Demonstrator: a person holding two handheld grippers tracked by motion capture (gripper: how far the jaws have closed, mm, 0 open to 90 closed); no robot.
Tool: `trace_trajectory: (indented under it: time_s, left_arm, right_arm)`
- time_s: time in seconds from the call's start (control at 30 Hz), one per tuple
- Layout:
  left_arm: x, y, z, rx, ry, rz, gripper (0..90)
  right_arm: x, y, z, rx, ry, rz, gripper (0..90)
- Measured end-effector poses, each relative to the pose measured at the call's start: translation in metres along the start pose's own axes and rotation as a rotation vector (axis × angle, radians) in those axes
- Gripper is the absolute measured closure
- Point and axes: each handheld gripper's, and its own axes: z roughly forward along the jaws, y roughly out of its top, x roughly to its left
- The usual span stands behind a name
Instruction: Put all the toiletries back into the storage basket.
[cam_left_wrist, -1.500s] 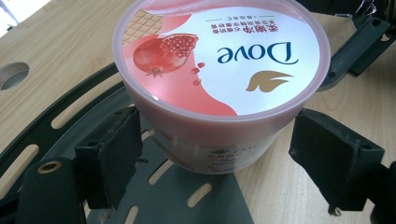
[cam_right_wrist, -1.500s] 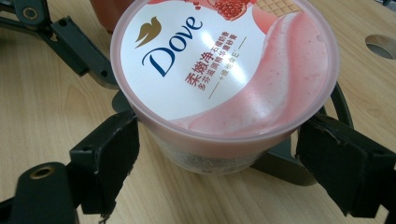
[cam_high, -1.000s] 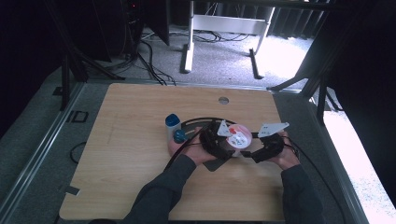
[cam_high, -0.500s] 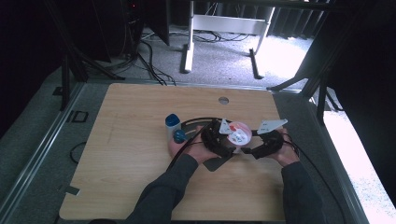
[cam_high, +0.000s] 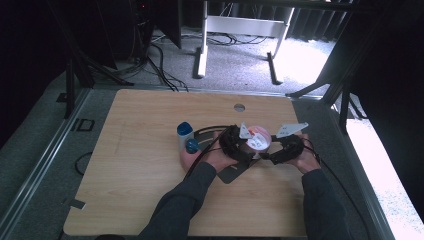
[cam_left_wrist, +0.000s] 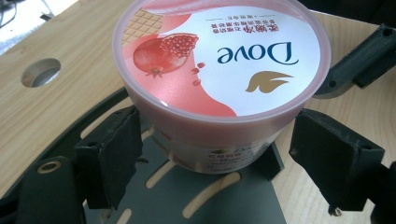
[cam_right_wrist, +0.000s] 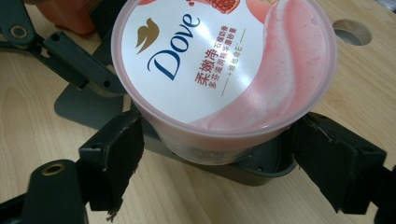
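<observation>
Both hands sit close together near the middle of the wooden table (cam_high: 150, 165), and between them stands the pink Dove jar (cam_high: 258, 138), upright on a dark slotted metal plate (cam_high: 231, 173). Compared with a second ago, very little has shifted — the jar holds the same spot and the two hands have barely stirred.

The left gripper (cam_left_wrist: 215, 158) faces the jar from one side: its jaws stand wide, one pad (cam_left_wrist: 119, 149) just beside the jar's wall at the left, the other clear of it at the right. No squeeze there.

The right gripper (cam_right_wrist: 210, 163) comes in from the opposite side and straddles the jar below the lid (cam_right_wrist: 224, 60). Its jaws have just been closing a touch, with the jar between them, yet a gap shows at both pads — wide, not gripping.

In the high view, a white bottle with a blue cap (cam_high: 185, 134) stands just left of the left hand (cam_high: 212, 157), near a second small blue-topped item (cam_high: 192, 146). The cable hole (cam_high: 239, 107) lies beyond the jar.
</observation>
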Motion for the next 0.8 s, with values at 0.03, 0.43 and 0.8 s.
trace_trajectory:
  time_s: [0.03,0.43,0.8]
  left_arm:
    - [0.001,0.000,0.001,-0.003,0.000,-0.008,17.2]
    - [0.007,-0.003,0.011,-0.007,0.048,-0.053,17.2]
    - [0.008,-0.005,0.022,0.019,0.042,-0.068,17.3]
  right_arm:
    - [-0.001,0.001,0.000,0.000,-0.001,-0.002,17.1]
    - [-0.012,0.005,0.011,0.022,-0.006,0.026,19.2]
    - [-0.016,-0.002,0.017,0.039,-0.012,0.045,21.5]
